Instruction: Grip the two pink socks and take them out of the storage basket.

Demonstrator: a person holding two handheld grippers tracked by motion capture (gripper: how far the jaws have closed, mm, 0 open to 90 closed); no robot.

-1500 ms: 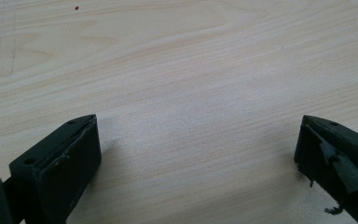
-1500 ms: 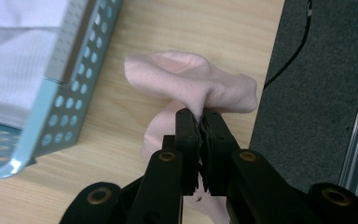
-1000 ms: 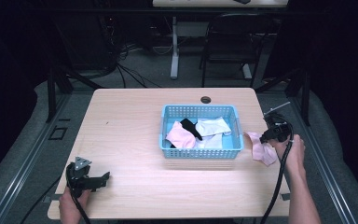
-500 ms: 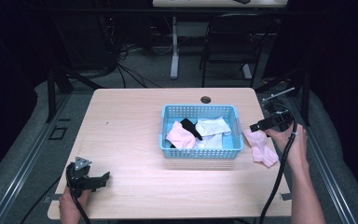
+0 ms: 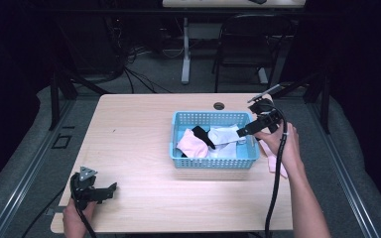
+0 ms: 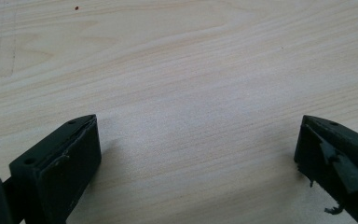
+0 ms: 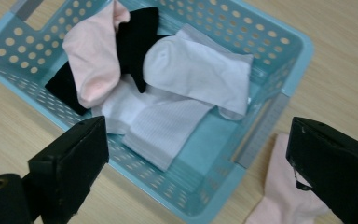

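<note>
A light blue perforated basket point(image 5: 211, 162) point(image 7: 284, 42) sits right of the table's middle. In it lie a pink sock point(image 5: 193, 144) point(image 7: 93, 60), a black sock point(image 5: 203, 135) point(image 7: 137, 37) and white socks point(image 5: 223, 136) point(image 7: 200, 70). Another pink sock point(image 5: 271, 162) point(image 7: 282, 200) lies on the table just right of the basket, partly under the person's hand. My right gripper point(image 5: 242, 133) point(image 7: 198, 128) hovers over the basket's right end, open and empty. My left gripper point(image 5: 113, 187) point(image 6: 198, 123) rests low at the near left corner, open over bare wood.
The wooden table point(image 5: 139, 129) has a round cable hole point(image 5: 219, 105) near its far edge, behind the basket. A dark chair point(image 5: 250, 44) and cables stand on the floor beyond. Bare wood stretches between the left gripper and the basket.
My right gripper has moved up and left from beside the pink sock on the table to above the basket's right end. That sock stays put. The left gripper has not moved.
</note>
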